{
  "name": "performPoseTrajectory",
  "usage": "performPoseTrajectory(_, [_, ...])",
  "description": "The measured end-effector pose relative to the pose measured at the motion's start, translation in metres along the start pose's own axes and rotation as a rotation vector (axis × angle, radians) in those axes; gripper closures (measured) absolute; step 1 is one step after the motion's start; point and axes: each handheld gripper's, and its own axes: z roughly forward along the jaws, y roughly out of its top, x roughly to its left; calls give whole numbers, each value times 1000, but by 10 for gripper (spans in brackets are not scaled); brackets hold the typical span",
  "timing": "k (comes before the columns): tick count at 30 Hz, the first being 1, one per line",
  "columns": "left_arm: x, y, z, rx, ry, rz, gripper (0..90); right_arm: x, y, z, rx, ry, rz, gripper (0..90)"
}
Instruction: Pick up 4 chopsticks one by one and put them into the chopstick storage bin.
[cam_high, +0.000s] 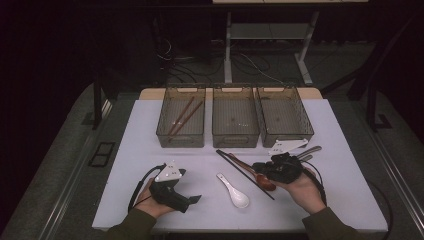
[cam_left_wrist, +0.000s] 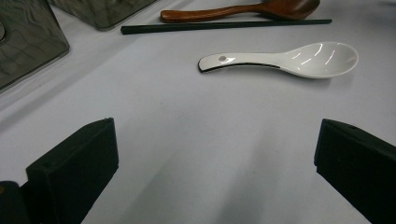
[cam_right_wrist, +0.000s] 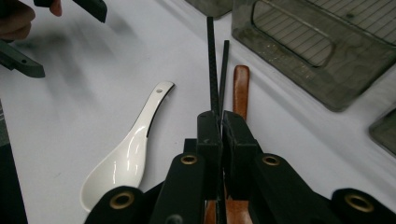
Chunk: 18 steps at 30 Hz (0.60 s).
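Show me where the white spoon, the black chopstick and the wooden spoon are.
white spoon (cam_left_wrist: 322, 58), left gripper view, on the middle of its bowl.
black chopstick (cam_right_wrist: 213, 70), right gripper view, on the shaft ahead of the gripper.
wooden spoon (cam_right_wrist: 241, 88), right gripper view, on its handle lying on the table.

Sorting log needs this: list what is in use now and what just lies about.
In use: right gripper, shut on the black chopsticks; left bin already holding brown chopsticks.
Lying about: white spoon, wooden spoon, middle bin, right bin, left gripper, open.
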Motion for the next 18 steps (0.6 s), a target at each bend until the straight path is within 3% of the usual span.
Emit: performPoseTrajectory(18, [1,-1,0,0,1,-5,0,-8,10,-12,-47,-12,-2,864])
